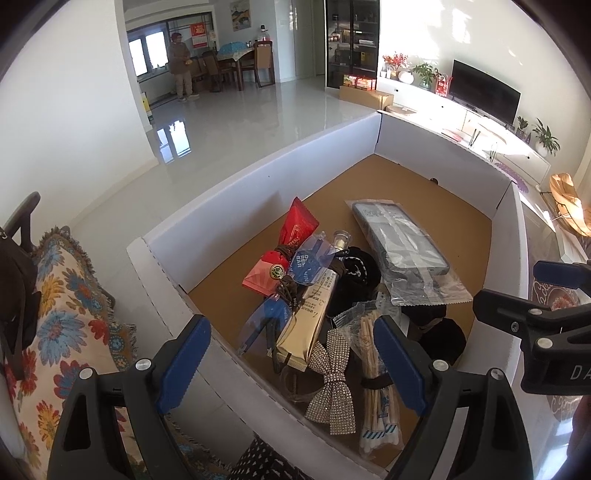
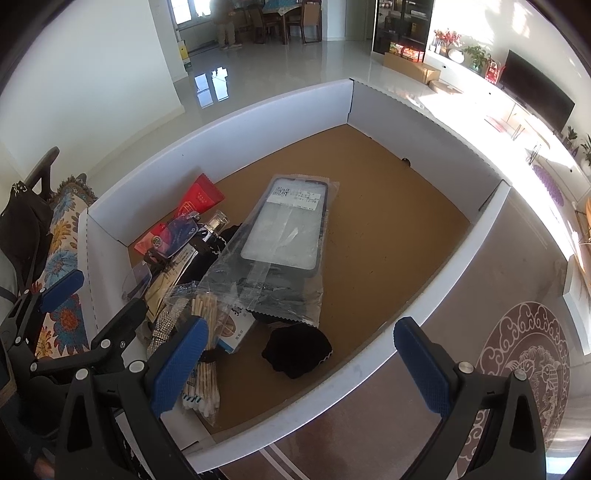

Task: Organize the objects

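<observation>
Little text was legible. A clear blue-tinted plastic packet [image 1: 308,264] in the box's left pile carried white capitals, partly readable as "REA", "BAR" and, lower down, "VIN"; the rest was cut off by folds. The right tongs [image 1: 554,354], seen at the right edge of the left wrist view, showed white letters "DA" on the black body, the remainder out of frame. The phone case in a clear bag [image 2: 284,225] had a white label with a QR-type code and small print, too small to read. The gold sachet [image 1: 306,325] bore tiny dark print, unreadable. A red poster [image 1: 200,34] on the far wall was illegible.
</observation>
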A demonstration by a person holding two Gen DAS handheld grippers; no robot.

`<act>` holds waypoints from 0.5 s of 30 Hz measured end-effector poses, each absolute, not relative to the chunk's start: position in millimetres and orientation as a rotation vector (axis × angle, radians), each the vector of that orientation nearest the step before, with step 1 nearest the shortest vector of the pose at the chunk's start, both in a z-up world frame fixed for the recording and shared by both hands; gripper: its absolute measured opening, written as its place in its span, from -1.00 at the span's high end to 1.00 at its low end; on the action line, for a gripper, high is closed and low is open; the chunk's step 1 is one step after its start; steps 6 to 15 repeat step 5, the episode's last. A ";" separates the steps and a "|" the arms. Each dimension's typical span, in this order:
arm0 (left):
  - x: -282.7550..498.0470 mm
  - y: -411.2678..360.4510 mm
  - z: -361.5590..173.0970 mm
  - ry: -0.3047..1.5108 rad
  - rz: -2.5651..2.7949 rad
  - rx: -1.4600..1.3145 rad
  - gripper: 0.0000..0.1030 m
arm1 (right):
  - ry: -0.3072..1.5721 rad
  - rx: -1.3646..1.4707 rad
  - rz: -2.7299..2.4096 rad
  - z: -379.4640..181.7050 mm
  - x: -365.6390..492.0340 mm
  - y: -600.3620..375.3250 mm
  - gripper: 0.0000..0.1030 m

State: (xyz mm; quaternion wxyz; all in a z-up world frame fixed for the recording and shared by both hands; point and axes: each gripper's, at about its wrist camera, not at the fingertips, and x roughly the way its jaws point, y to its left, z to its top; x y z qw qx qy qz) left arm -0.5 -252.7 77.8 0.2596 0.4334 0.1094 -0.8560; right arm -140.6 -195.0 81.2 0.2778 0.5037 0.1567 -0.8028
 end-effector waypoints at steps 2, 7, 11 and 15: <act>1.4 -252.7 79.4 0.297 -2.327 1.148 -0.75 | 0.415 1.351 -2.156 81.1 -140.9 -194.9 -0.96; 5.0 -247.5 87.0 0.265 -2.335 1.084 -0.75 | 0.397 1.344 -2.161 82.4 -141.8 -192.3 -0.96; 5.0 -247.5 87.0 0.265 -2.335 1.084 -0.75 | 0.397 1.344 -2.161 82.4 -141.8 -192.3 -0.96; 5.0 -247.5 87.0 0.265 -2.335 1.084 -0.75 | 0.397 1.344 -2.161 82.4 -141.8 -192.3 -0.96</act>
